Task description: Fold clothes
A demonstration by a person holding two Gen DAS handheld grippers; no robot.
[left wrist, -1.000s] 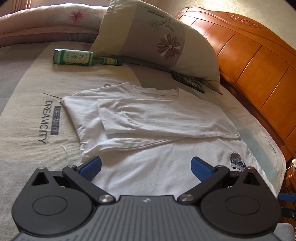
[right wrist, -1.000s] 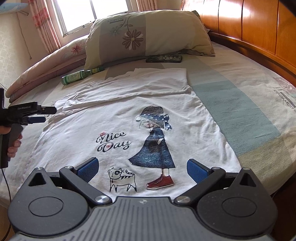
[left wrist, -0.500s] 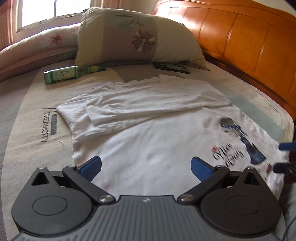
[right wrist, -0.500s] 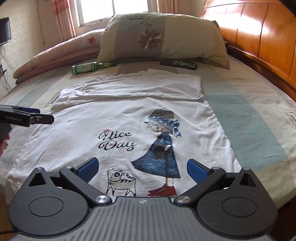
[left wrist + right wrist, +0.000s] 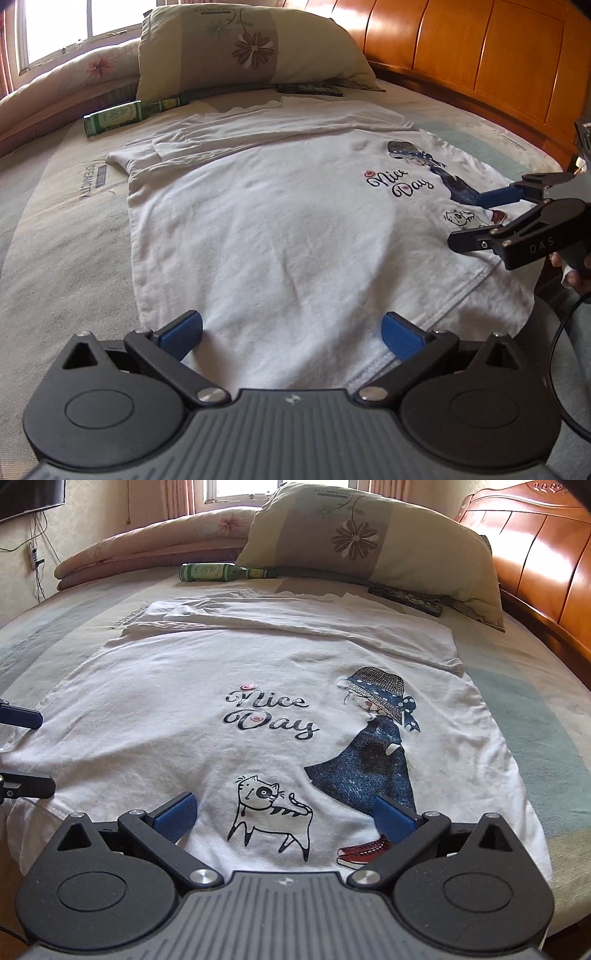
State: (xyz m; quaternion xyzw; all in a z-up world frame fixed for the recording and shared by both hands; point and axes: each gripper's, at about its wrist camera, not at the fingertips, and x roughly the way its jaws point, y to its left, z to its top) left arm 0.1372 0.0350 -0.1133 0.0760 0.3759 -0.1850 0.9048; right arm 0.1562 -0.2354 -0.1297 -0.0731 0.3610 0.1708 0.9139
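I am bringing both grippers lower and nearer the hem than a second ago | white T-shirt is lying flat ahead of them, sleeves folded in at the far end | left gripper and right gripper are both hanging released, holding nothing | next I am judging: pinch the hem corners, carry them away toward the collar.

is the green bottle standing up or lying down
Lying down: the green bottle rests on its side on the bed, neck pointing toward the pillow.

Both wrist views look low across the shirt, toward the pillow.
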